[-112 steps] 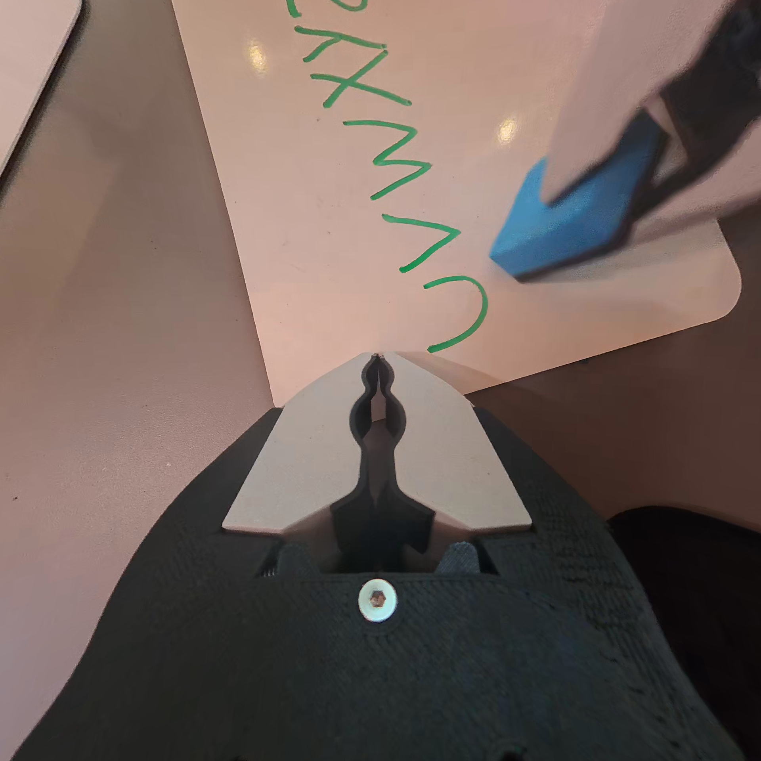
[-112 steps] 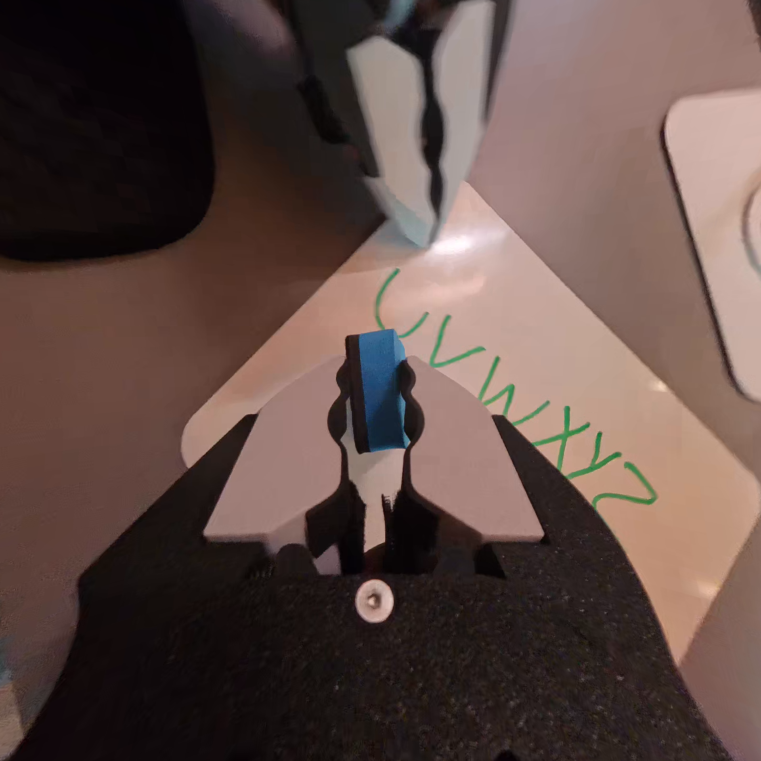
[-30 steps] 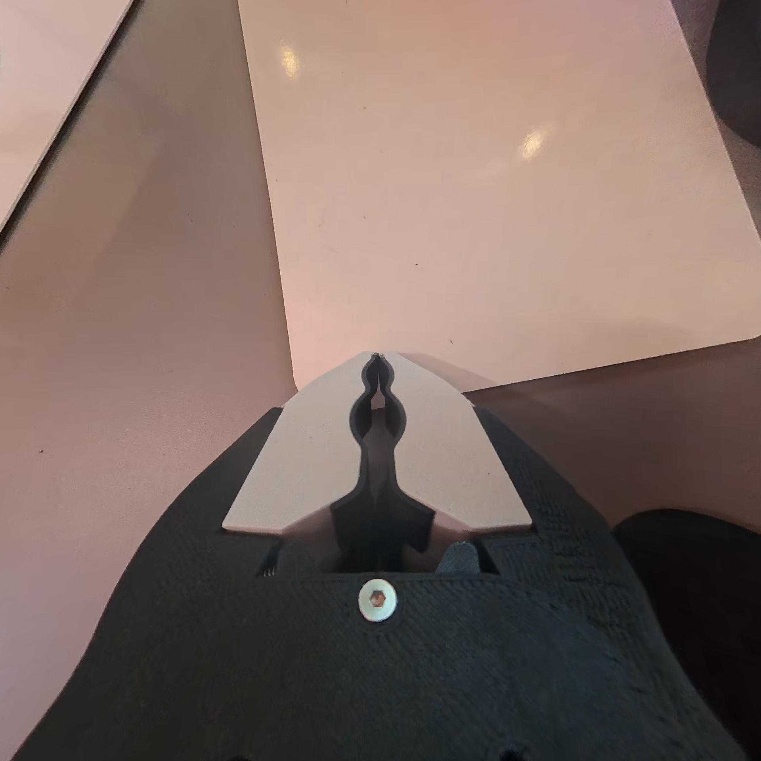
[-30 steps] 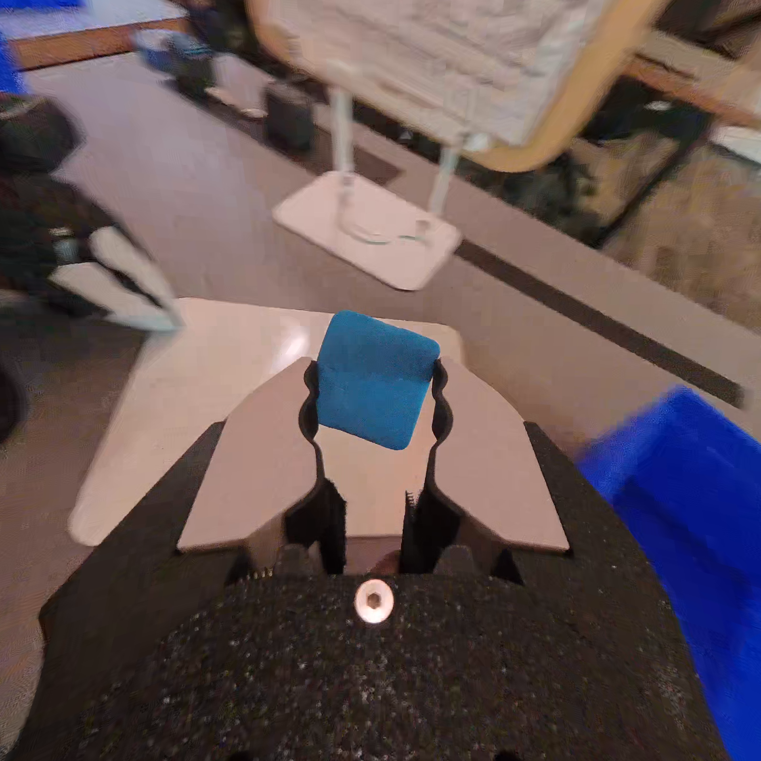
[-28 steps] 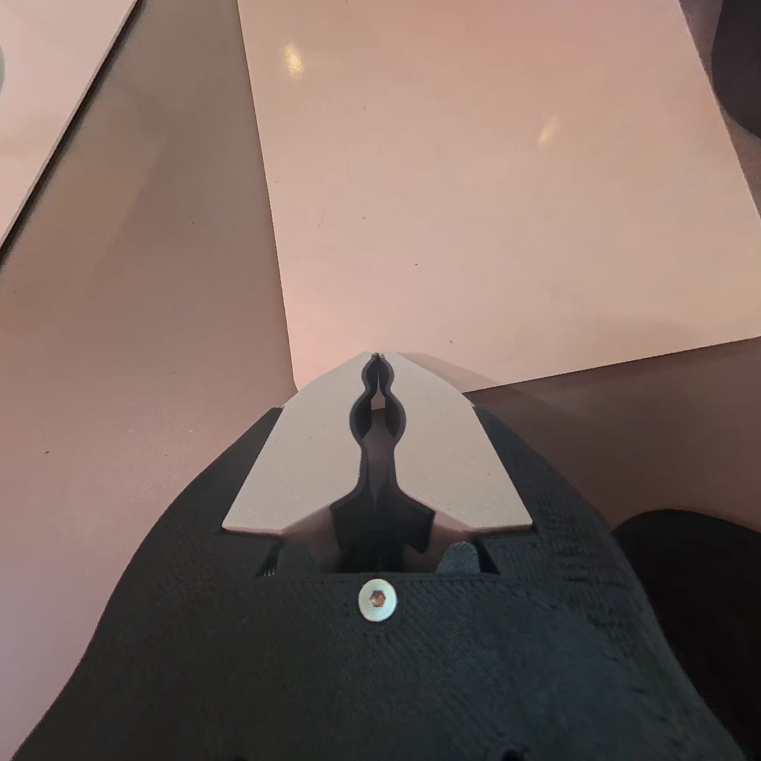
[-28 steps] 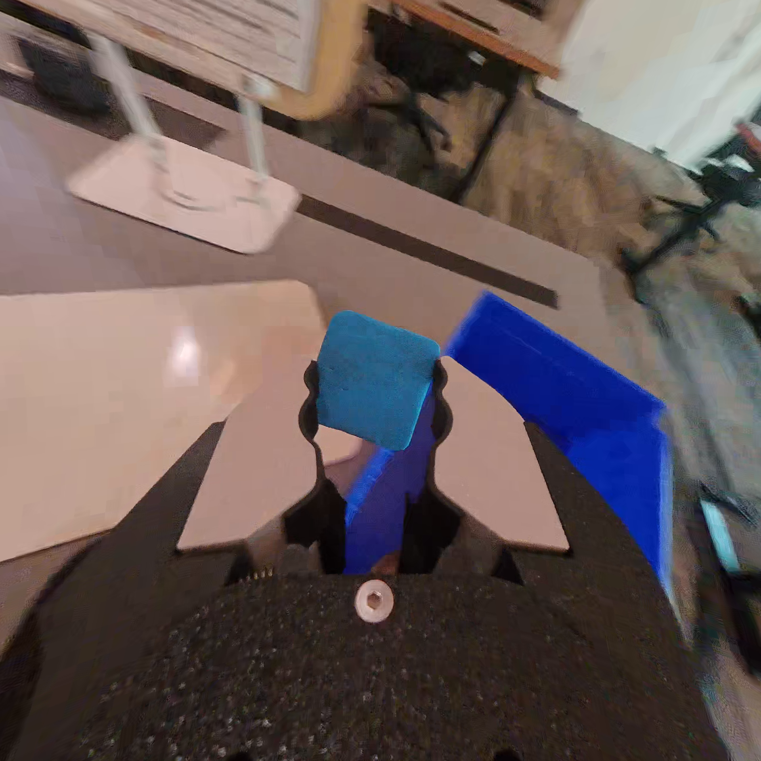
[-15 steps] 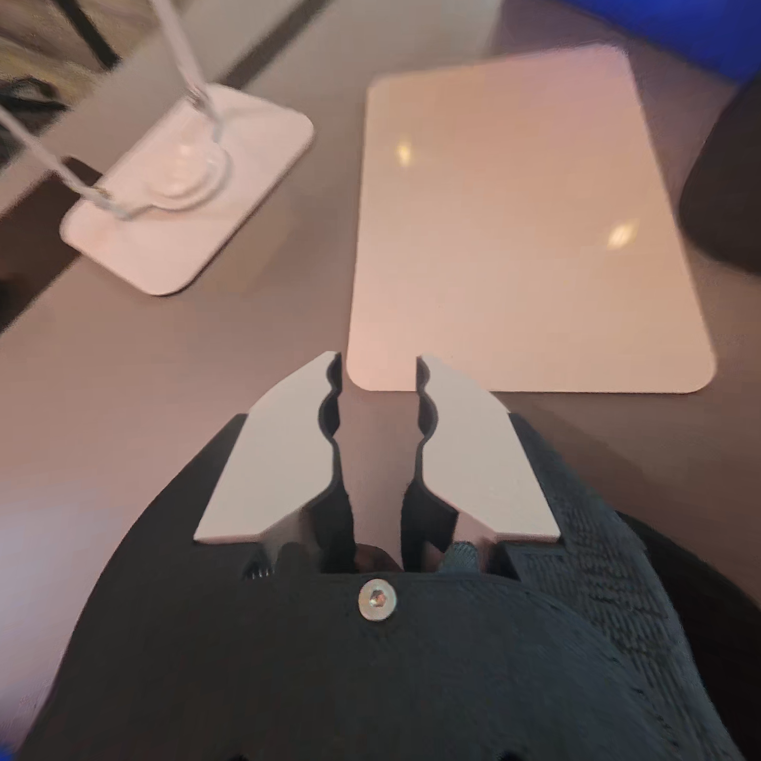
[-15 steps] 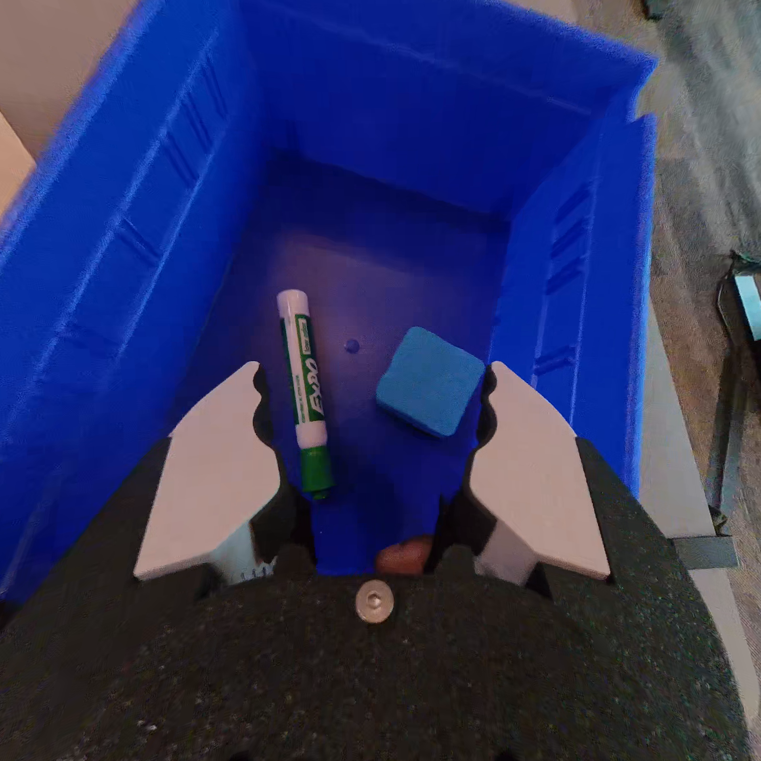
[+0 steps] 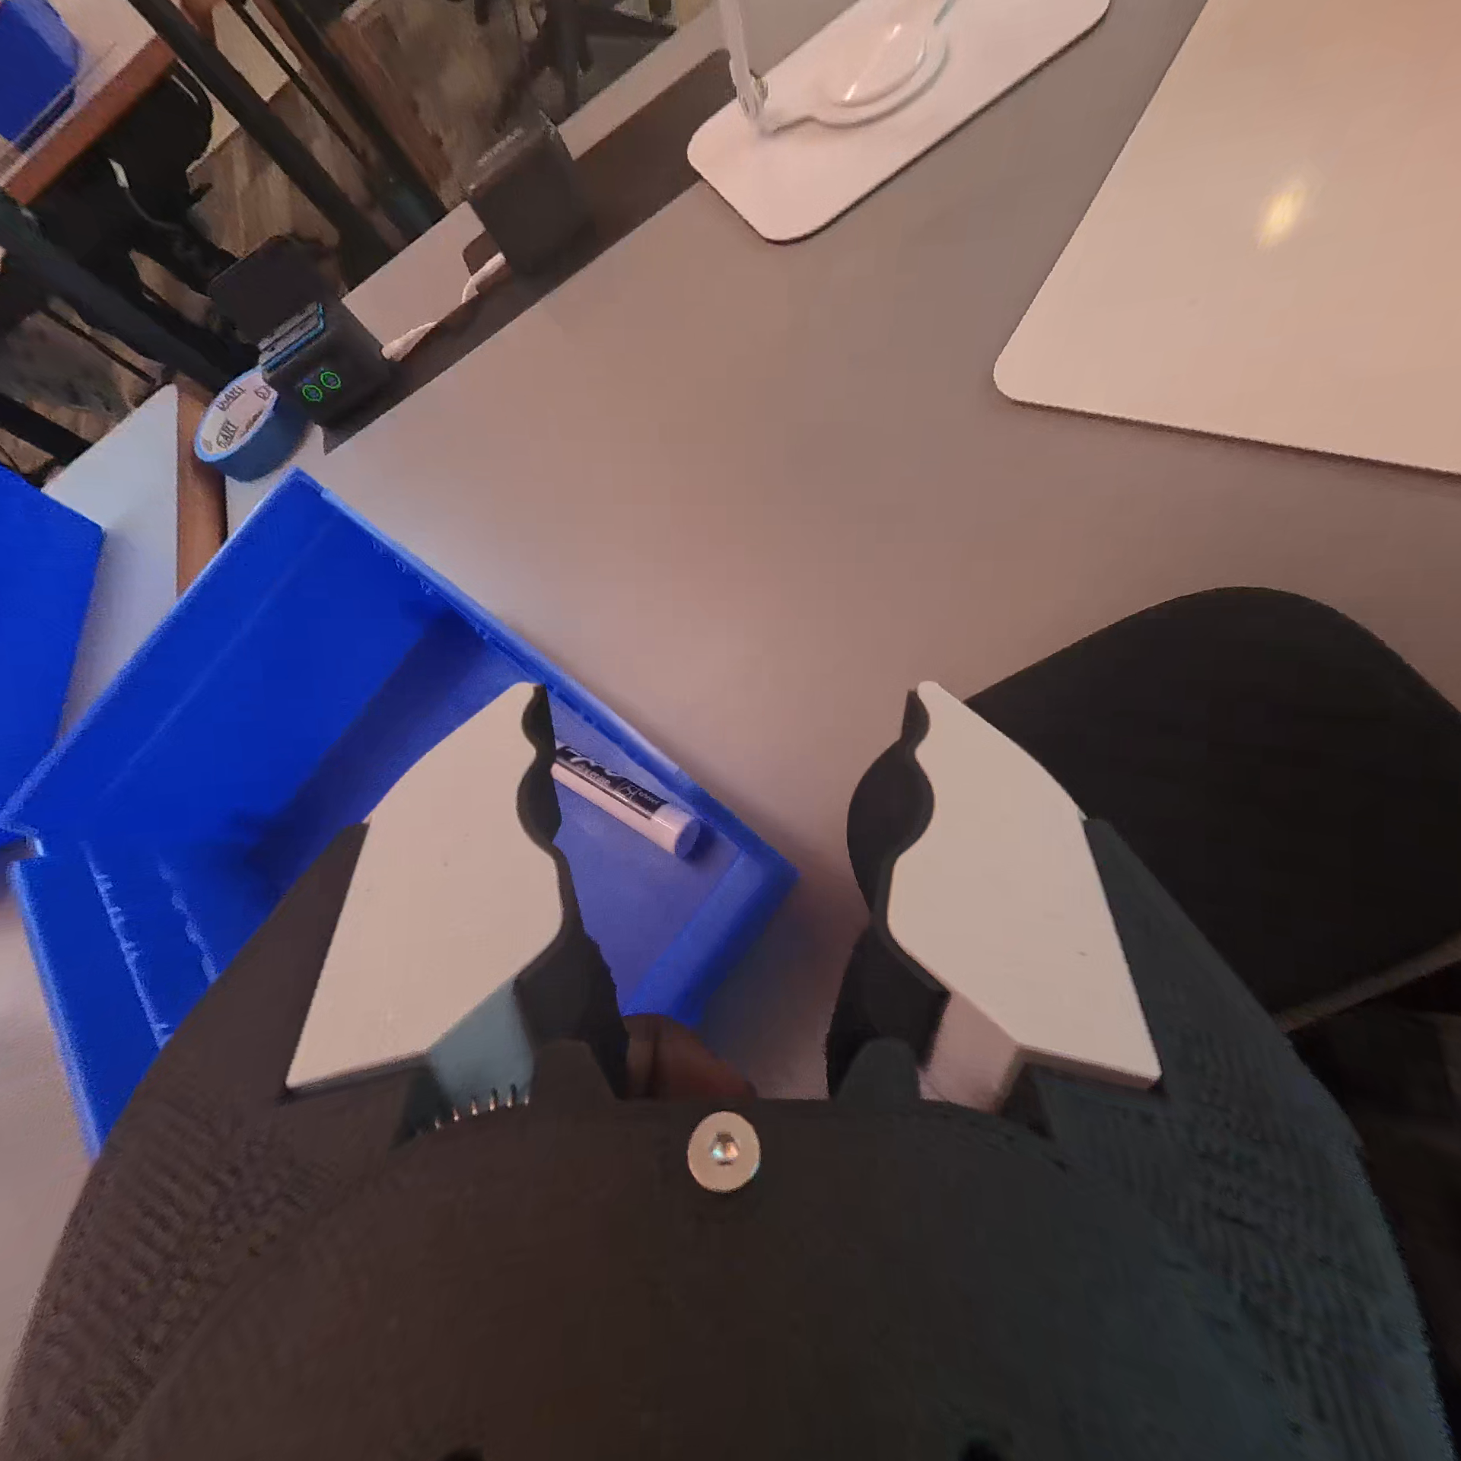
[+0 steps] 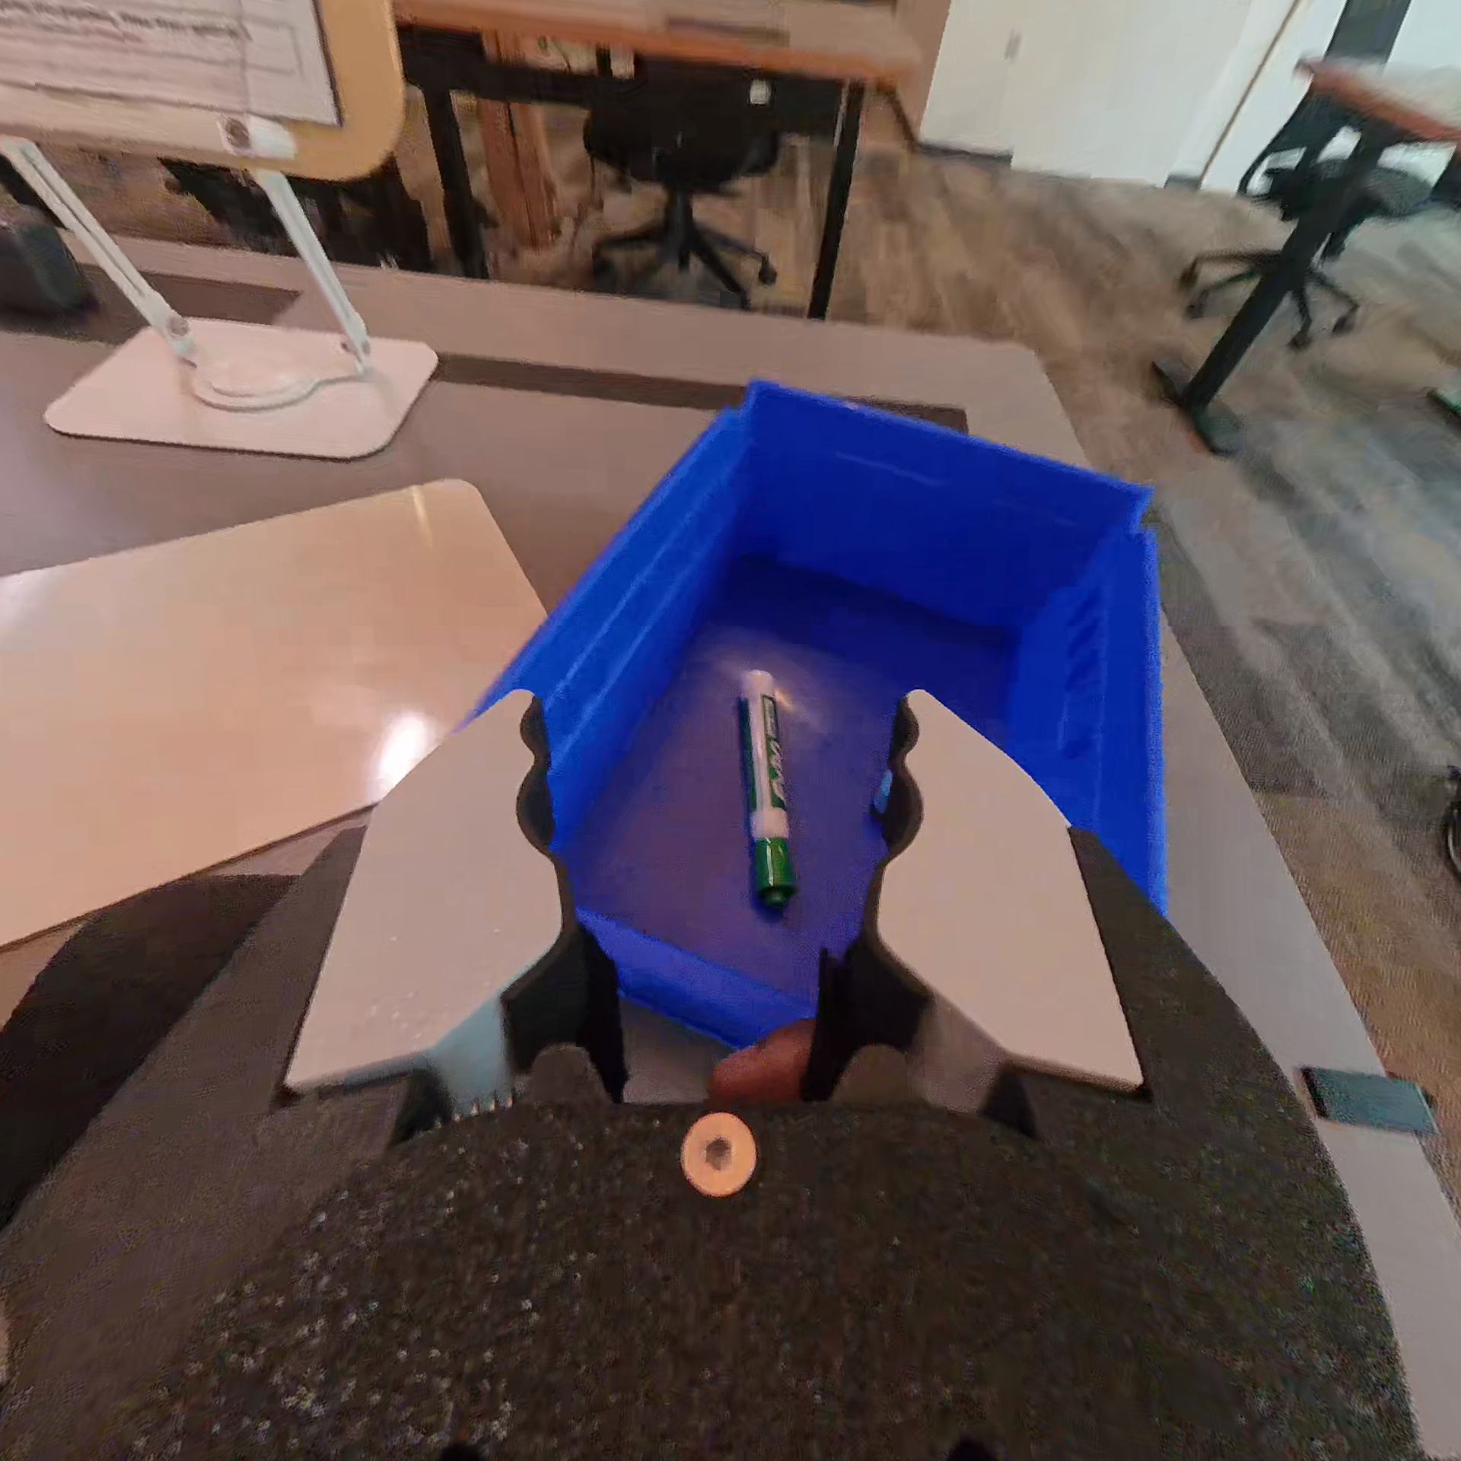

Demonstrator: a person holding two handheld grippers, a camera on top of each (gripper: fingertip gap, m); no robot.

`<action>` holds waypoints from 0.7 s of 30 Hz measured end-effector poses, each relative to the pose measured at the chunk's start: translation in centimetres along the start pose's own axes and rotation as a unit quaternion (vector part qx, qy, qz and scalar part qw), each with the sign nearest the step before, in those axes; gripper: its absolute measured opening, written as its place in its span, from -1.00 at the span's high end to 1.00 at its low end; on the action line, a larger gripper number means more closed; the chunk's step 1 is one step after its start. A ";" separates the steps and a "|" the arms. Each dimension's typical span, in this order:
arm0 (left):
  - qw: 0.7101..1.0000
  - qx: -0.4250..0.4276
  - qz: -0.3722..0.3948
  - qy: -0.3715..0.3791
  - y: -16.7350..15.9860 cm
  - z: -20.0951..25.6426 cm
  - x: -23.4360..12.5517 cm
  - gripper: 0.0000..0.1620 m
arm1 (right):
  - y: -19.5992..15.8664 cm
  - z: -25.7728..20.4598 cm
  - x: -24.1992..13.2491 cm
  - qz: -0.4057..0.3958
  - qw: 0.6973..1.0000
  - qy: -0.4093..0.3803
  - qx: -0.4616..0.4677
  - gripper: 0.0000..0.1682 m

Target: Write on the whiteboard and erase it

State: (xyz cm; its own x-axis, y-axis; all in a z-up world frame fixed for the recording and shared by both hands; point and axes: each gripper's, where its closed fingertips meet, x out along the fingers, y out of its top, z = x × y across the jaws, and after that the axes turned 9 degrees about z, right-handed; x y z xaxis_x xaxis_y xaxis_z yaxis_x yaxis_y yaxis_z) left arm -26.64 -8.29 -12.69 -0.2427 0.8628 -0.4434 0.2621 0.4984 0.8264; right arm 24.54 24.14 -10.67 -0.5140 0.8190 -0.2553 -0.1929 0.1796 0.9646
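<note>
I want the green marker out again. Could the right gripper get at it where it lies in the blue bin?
Probably yes. The right gripper is open above the open-topped blue bin, and the green marker lies flat on its floor with nothing over it, clear of the walls.

a grey-brown tabletop (image 10: 909, 356) runs across the foreground, with a darker strip (image 10: 617, 379) set along its far side; beyond it the floor (image 10: 988, 237) looks like mottled grey-brown carpet; a black office chair (image 10: 680, 174) on castors stands under a wooden desk (image 10: 656, 35) with dark legs; another black chair (image 10: 1304, 205) sits to the right beside a dark-legged table (image 10: 1376, 95); pale walls (image 10: 1067, 71) close the back of the room, brightly lit; in the left wrist view, more dark table legs (image 9: 316, 150) and a wooden desk edge (image 9: 87, 111) show at the upper left; soft warm light glints off the tabletop.
</note>
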 end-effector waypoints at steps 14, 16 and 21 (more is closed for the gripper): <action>0.998 -0.053 -0.021 0.040 -2.7 -4.6 -1.0 -0.02 | -11.0 8.3 8.4 -0.458 0.871 0.068 -0.164 -0.16; 0.998 -0.053 -0.023 0.038 -2.9 -4.7 -1.1 -0.02 | -12.0 9.3 8.7 -0.502 0.819 0.121 -0.250 -0.15; 0.997 -0.070 -0.024 0.026 -3.3 -4.6 -1.2 -0.01 | -13.4 10.5 9.4 -0.543 0.738 0.197 -0.349 0.13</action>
State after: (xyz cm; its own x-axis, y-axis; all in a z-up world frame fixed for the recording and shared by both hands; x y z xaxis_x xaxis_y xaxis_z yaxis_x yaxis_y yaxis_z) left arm -31.57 -11.34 -13.29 -0.3008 0.8306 -0.4687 0.1174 0.5199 0.8461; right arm 31.05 35.12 -25.33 0.0843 0.1523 -0.9847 -0.9826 0.1768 -0.0568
